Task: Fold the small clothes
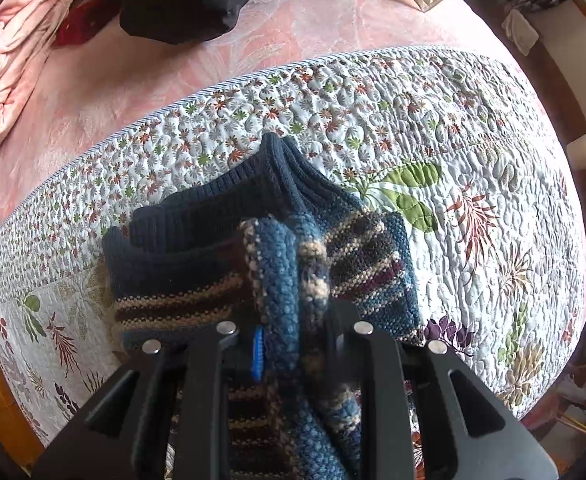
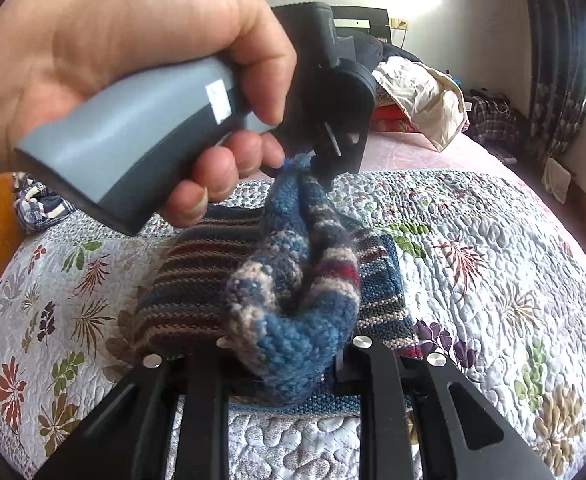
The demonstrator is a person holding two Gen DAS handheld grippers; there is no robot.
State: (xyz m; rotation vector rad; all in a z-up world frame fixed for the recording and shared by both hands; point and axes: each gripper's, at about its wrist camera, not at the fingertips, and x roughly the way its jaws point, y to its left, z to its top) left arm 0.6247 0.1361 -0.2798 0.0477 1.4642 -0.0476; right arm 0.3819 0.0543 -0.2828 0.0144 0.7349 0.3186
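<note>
Both hand-held grippers, left [image 1: 289, 332] and right [image 2: 293, 344], clamp the knitted garment [image 2: 293, 280].

A small knitted garment [image 1: 277, 248], striped in blue, tan, brown and maroon with dark navy ribbed edges, is lying partly folded on the quilt, while one bunched, fuzzy blue fold [image 2: 301, 288] is being lifted above it

Knit garment [image 1: 197, 256] striped blue, tan, brown and maroon with navy ribbing; quilt [image 1: 433, 120] white with floral print; bedsheet [image 1: 141, 80] pink; grippers black.
</note>
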